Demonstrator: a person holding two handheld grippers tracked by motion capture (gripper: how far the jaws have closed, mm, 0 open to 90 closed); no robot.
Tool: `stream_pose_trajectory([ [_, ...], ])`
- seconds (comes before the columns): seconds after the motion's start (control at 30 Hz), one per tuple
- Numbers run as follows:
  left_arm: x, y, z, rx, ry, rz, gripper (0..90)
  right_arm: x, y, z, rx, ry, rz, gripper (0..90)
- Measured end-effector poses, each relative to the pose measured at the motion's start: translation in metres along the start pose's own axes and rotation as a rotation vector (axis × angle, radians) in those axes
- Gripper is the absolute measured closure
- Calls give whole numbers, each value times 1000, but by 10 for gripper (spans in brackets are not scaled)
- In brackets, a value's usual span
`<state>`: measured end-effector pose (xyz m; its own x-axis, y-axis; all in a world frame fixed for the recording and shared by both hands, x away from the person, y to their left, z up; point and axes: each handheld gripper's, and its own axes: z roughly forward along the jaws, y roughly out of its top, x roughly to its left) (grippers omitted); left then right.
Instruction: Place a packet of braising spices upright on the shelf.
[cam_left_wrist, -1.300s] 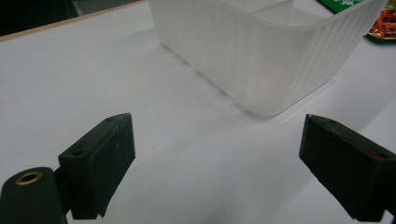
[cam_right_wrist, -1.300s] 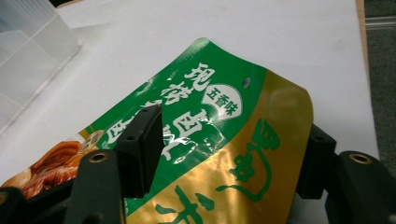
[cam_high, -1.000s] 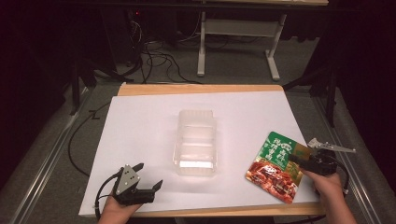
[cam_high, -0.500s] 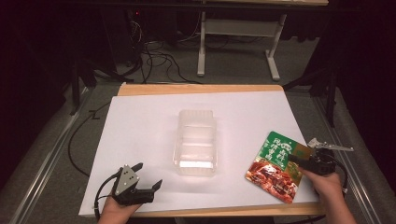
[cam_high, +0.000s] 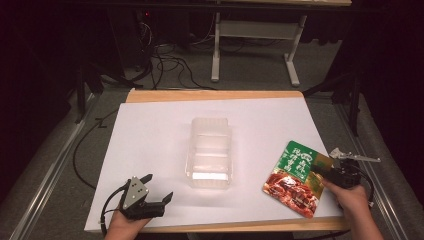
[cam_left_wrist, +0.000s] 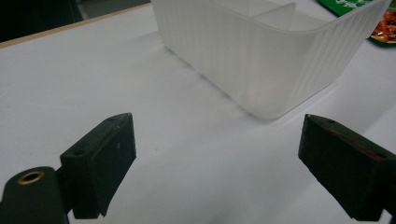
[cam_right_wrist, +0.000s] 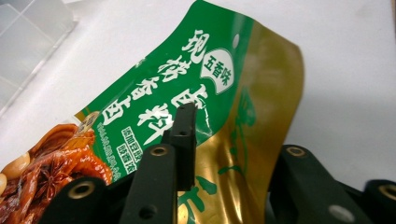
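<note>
Paper covered the table under both my tools, white and slick, and that worried me first: anything tugged sideways on it looked likely to slide rather than lift. Ahead of my left gripper, well apart from its tips, stood the clear plastic container, its ribbed wall rising beyond the two jaws, which stood wide apart with nothing between them. Being so light, I judged it would skate or tip if I nudged its corner while reaching in. Off to the far side from that tool lay the sauce packet, flat on the paper, and my right gripper had it by the gold edge. Its jaws had just been closing, and in the right gripper view the packet's edge ran down between them with one black finger lying across the printed face. I read that as a pinch on the packet, though a shallow one at the very margin. My fear was that the glossy film would slip free on the lift, or that the heavy filled end would sag and swing, dragging against the container's rim. A harder squeeze might crease or burst the seam instead.
</note>
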<state>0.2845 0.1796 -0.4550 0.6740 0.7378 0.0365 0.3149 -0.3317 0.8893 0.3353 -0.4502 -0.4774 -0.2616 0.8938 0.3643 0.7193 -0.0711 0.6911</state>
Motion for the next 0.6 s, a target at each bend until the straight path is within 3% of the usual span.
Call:
stream_pose_trajectory([
  [0.2,1,0,-2,-4,5,3,117,0,0,-3,-19,-14,-2,896],
  [0.6,1,0,-2,-5,9,1,119,1,-1,-12,-79,23,-16,900],
])
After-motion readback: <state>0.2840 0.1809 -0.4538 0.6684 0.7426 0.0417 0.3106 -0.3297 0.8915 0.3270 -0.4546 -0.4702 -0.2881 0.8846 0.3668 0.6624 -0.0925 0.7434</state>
